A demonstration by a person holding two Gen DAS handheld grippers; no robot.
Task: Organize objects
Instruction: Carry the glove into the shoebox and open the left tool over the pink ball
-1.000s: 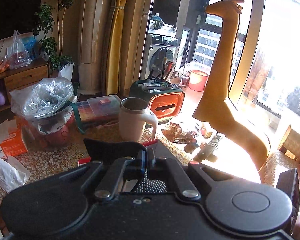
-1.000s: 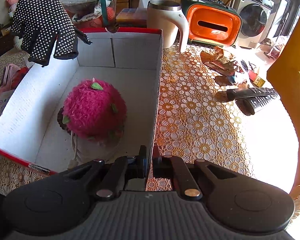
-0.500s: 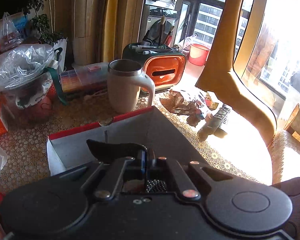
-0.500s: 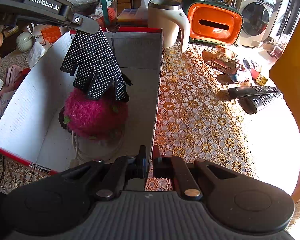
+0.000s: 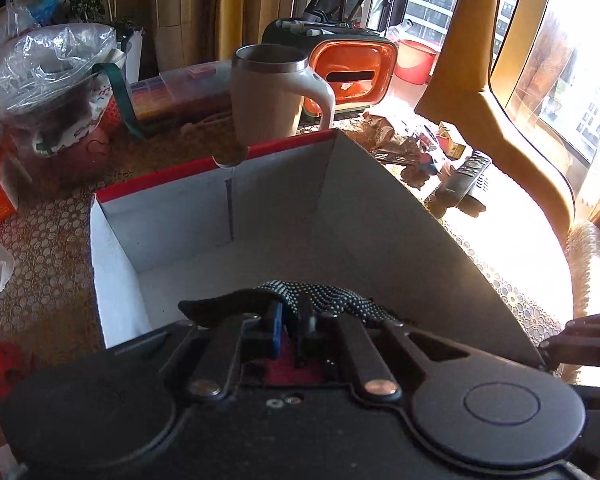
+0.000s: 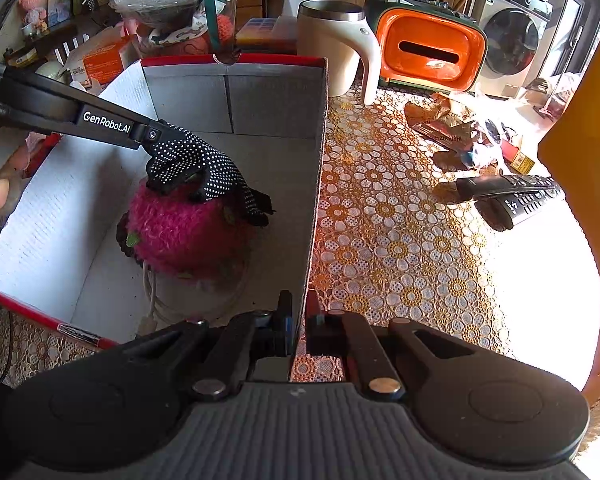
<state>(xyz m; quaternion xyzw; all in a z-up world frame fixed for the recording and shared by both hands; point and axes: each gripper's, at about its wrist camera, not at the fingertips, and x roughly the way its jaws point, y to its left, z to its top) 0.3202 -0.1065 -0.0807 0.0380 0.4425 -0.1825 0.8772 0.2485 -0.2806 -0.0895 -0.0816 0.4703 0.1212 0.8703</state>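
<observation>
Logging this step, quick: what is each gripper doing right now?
Left gripper: shut on the black white-dotted fabric glove.
Right gripper: shut on the side wall of the red-rimmed white cardboard box.

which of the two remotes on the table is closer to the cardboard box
The upper remote, lying almost sideways: its left end reaches nearer the box than the lower, angled remote.
</observation>
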